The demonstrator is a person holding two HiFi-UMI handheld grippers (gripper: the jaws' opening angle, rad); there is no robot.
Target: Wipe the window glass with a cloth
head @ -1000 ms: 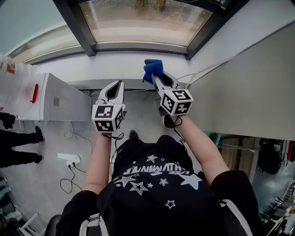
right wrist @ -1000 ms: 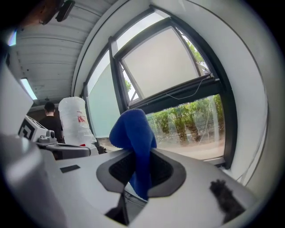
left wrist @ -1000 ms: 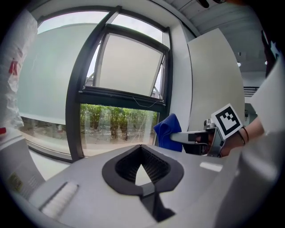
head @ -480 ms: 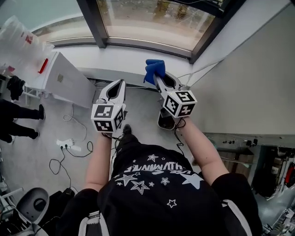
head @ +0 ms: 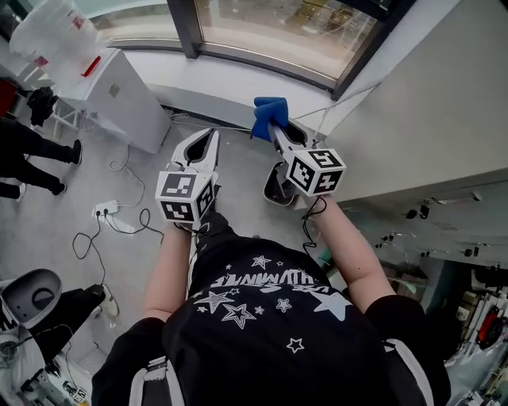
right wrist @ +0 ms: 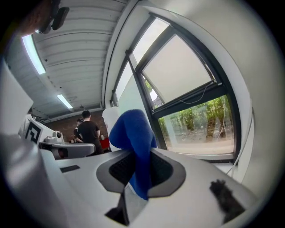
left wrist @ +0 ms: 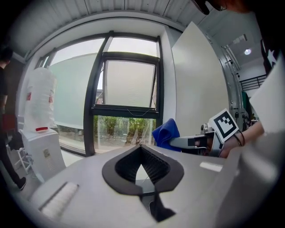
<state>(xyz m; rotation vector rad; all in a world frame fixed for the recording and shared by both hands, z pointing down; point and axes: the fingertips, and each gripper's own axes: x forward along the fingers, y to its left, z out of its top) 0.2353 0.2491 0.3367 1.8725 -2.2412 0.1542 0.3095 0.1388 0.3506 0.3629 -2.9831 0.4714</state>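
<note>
Though your right gripper (head: 275, 127) stays clenched on the cloth (head: 268, 111) and your left gripper (head: 209, 139) shut empty, the window glass (head: 270, 24) has drifted farther away; wiping hasn't begun.

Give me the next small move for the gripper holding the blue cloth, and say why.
Probably carry the right gripper forward until the blue cloth meets the window glass. Its jaws are shut on the cloth, but the glass stands ahead of it, apart from the cloth.

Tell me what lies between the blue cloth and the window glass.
Nothing but air, in the right gripper view; blue cloth and window glass stand apart.
</note>
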